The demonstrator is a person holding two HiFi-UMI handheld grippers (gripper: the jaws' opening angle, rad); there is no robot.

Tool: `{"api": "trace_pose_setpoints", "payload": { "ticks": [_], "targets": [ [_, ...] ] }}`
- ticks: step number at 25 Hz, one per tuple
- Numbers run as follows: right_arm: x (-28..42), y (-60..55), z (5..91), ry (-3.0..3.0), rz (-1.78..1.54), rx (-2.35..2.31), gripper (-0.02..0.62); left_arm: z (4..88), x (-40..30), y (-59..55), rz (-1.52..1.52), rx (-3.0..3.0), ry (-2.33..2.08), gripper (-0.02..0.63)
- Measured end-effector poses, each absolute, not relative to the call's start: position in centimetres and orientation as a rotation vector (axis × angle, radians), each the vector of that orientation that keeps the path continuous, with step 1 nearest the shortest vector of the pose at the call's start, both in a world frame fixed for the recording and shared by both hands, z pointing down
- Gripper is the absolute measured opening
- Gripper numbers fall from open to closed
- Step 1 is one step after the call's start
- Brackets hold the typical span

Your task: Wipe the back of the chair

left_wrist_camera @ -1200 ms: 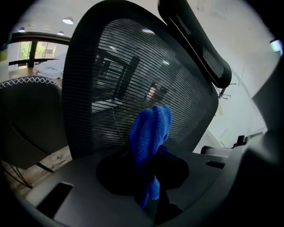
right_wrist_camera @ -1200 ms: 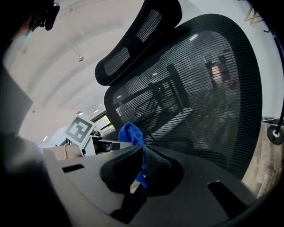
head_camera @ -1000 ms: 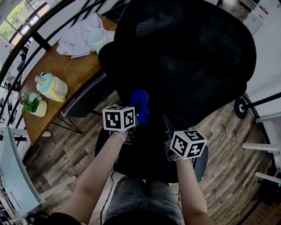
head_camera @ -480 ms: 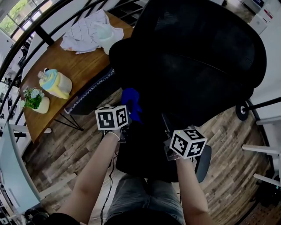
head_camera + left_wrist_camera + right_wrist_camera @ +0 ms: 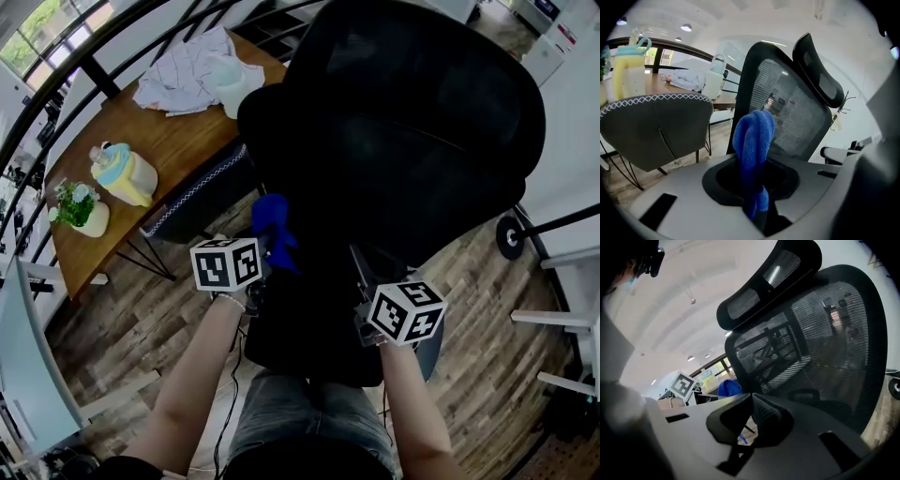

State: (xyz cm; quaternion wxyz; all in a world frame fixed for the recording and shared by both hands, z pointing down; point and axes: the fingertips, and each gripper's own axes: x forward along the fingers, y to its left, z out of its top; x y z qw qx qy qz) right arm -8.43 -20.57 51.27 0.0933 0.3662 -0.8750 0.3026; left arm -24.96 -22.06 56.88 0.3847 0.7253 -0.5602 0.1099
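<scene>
Side table (image 5: 155, 141): stood well left of the chair.
Left gripper (image 5: 265, 249): jaws pinched a blue cloth (image 5: 272, 223), bunched upright.
Cloth position: just beside the left edge of the chair back (image 5: 412, 122); contact undetermined.
Right gripper (image 5: 362, 272): jaws pressed together, low near the chair back.
Chair back: black mesh, faced both grippers.

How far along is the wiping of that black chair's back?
Done: the blue cloth is clamped in the left gripper. In hand: it is held up close to the mesh chair back; whether they touch can't be told. Left: the wiping itself, as no wiped patch shows. The right gripper is shut and empty.
</scene>
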Motion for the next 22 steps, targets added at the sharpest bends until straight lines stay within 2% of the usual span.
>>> {"api": "trace_pose_setpoints", "payload": {
  "ticks": [6,15,22],
  "targets": [
    [-6.6,-17.7,48.2,-2.633,0.877,1.070,0.029,52.4,-23.2,-20.0,0.199,1.921,-1.450,0.089],
    [-1.3,-15.4,42.0,-2.709,0.779,1.202,0.031,44.4,-17.0,-16.3,0.096,2.130,-1.374,0.090],
    [-0.6,-13.1,40.7,-2.759,0.778,1.212,0.031,42.6,-11.7,-12.5,0.071,2.211,-1.261,0.090]
  ]
}}
